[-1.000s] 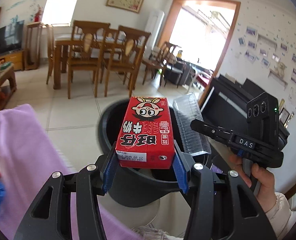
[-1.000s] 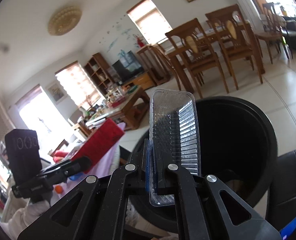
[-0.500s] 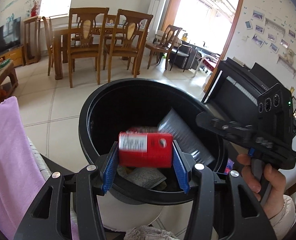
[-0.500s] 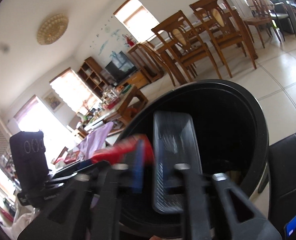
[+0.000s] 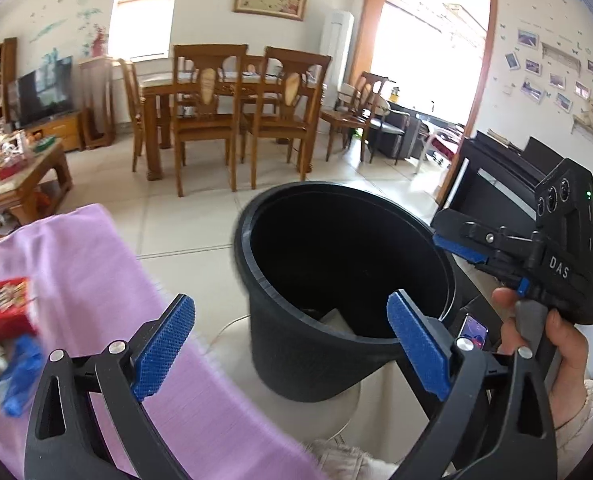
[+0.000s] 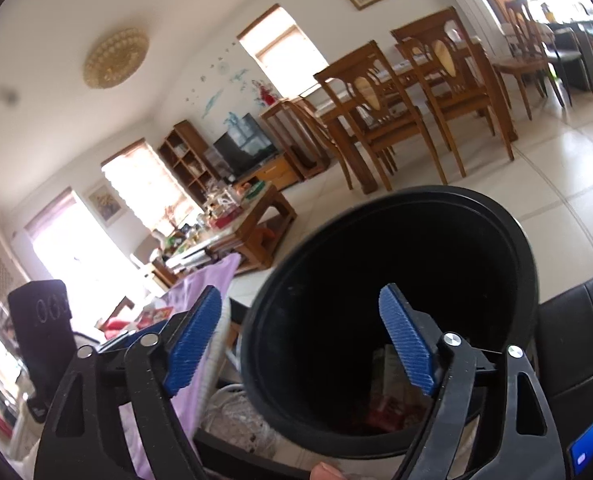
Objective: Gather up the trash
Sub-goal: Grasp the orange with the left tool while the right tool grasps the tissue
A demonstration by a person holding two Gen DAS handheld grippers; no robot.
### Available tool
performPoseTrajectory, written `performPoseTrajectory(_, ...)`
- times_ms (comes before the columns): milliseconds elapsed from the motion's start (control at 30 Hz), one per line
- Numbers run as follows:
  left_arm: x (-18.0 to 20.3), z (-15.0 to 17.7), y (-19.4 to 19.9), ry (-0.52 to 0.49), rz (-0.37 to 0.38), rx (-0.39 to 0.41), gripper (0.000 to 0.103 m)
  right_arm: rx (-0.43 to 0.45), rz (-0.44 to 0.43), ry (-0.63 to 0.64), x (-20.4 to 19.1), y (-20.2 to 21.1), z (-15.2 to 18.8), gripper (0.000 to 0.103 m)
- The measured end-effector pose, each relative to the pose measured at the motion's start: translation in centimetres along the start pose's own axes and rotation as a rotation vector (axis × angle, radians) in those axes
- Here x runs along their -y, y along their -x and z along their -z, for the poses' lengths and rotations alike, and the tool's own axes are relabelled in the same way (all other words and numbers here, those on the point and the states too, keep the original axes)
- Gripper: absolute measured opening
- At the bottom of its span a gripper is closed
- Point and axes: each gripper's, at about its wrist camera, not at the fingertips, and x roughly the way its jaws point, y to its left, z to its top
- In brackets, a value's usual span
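A black round trash bin (image 5: 296,344) stands on a white stool in front of both grippers; it also shows in the right wrist view (image 6: 496,216). Trash lies at its bottom, a red carton and paper (image 6: 392,404). My left gripper (image 5: 292,344) is open and empty just before the bin's near rim. My right gripper (image 6: 300,344) is open and empty over the bin's near rim; in the left wrist view it (image 5: 528,256) is held at the bin's right side. A red carton (image 5: 4,304) lies on the purple cloth at the left.
A purple cloth (image 5: 76,280) covers the surface at the left, with a blue wrapper (image 5: 16,368) on it. A black piano (image 5: 508,176) stands to the right. A dining table with chairs (image 5: 232,108) and a coffee table (image 5: 20,176) stand further back on the tiled floor.
Both grippers have opened. The red milk carton left my left gripper and the clear plastic tray left my right gripper; both dropped into the bin. Both grippers have drawn back a little.
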Motion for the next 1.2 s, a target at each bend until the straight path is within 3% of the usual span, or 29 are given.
performPoseTrajectory(200, -4.5, 2.2, 5.6, 0.054, -0.09, 0.049, 0.096, -0.049, -0.037, 0.091, -5.8, -2.4, 0.2, 0.083)
performPoseTrajectory(400, -11.4, 5.7, 11.1, 0.143, -0.247, 0.058, 0.096, -0.117, -0.095, 0.172, -12.9, -6.6, 1.6, 0.083)
performPoseTrajectory(500, -14.9, 7.4, 12.9, 0.196, -0.325, 0.043, 0.096, -0.159, -0.128, 0.207, -16.5, -9.2, 3.2, 0.083)
performPoseTrajectory(667, -19.0, 9.7, 13.6, 0.208, -0.405, -0.068, 0.096, -0.23, -0.172, 0.258, -22.0, -13.8, 5.7, 0.083)
performPoseTrajectory(767, -20.4, 10.5, 13.4, 0.205, -0.413, -0.124, 0.093, -0.27, -0.188, 0.283, -24.9, -16.5, 6.7, 0.083)
performPoseTrajectory(867, -21.7, 11.9, 13.0, 0.217, -0.385, -0.18, 0.068, -0.305, -0.193, 0.322, -27.5, -19.0, 7.9, 0.083)
performPoseTrajectory(1100, -22.2, 12.2, 11.8, 0.202, -0.312, -0.251, 0.051, -0.389, -0.171, 0.386, -31.8, -24.6, 9.6, 0.083)
performPoseTrajectory(1200, -21.7, 12.2, 12.2, 0.197, -0.291, -0.244, 0.042, -0.42, -0.153, 0.405, -33.1, -26.9, 10.2, 0.08)
